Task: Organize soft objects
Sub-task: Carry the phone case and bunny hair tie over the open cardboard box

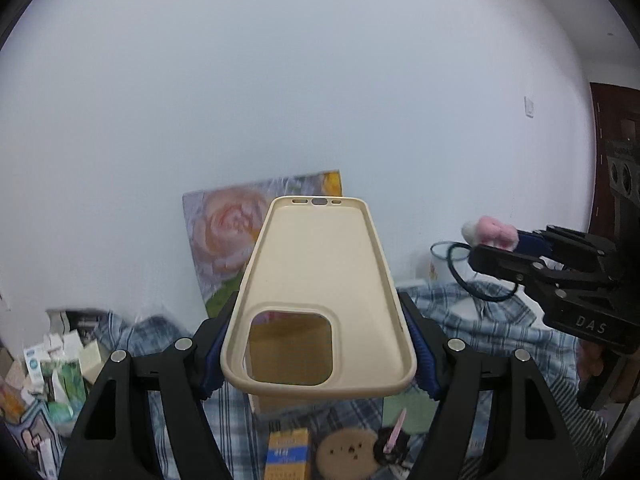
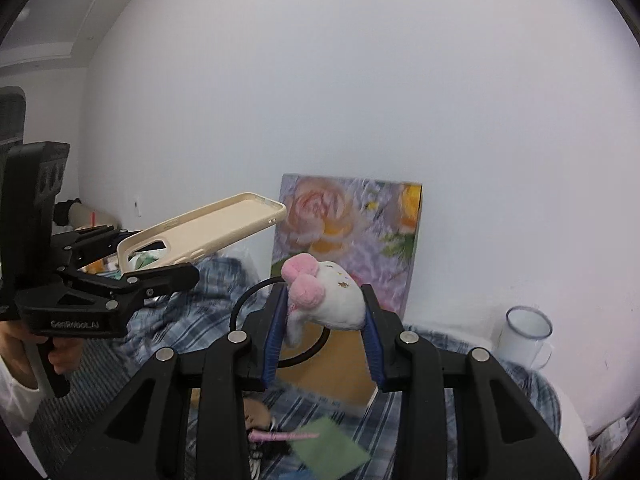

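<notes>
Now the left gripper (image 1: 318, 354) clamps a bendy phone case (image 1: 320, 280) by its long edges, aloft over the bed (image 2: 192, 312); the right gripper (image 2: 326, 334) squeezes a light plush hair tie (image 2: 332, 300) at its squashy body.

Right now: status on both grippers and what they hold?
Left gripper shut on beige phone case, held up. Right gripper shut on plush hair tie. Both above plaid cloth; nothing in the way.

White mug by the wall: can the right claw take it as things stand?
Probably not yet. The right claw is shut on a plush hair tie, so its jaws are occupied. The path to the white mug looks clear, but the hair tie must go first.
</notes>
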Demonstrator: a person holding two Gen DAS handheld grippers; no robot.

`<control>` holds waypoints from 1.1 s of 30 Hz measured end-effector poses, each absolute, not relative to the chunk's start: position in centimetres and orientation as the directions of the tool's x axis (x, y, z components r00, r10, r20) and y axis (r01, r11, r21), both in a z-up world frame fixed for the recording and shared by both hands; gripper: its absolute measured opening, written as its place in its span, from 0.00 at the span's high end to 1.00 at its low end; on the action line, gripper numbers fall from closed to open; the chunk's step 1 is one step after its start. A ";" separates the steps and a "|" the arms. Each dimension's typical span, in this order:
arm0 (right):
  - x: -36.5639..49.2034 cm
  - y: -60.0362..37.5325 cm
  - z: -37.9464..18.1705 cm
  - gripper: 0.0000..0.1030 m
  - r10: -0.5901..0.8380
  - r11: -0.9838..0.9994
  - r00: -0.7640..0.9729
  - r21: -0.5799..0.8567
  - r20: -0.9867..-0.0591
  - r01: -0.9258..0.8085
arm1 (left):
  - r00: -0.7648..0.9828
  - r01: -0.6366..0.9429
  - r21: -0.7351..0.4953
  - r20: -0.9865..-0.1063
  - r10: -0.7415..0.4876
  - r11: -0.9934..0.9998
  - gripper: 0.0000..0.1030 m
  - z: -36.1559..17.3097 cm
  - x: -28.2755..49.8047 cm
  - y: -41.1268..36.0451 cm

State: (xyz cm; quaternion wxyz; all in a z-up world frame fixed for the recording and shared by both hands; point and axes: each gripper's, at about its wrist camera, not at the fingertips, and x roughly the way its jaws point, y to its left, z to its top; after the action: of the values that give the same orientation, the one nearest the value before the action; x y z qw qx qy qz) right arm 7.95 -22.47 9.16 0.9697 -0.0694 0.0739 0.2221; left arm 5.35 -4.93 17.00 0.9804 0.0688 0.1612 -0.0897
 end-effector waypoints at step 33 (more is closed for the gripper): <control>17.6 -18.6 19.0 0.66 0.370 0.912 0.924 -0.153 -0.092 -0.381 | 0.963 0.096 0.060 -0.259 -0.077 0.994 0.27 19.5 16.1 -6.7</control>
State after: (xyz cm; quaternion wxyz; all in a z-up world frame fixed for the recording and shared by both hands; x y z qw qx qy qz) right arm 17.57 -18.61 19.00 0.9773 -0.0841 0.0308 0.1921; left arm 16.14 -6.71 19.49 0.9900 0.0361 0.1292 -0.0437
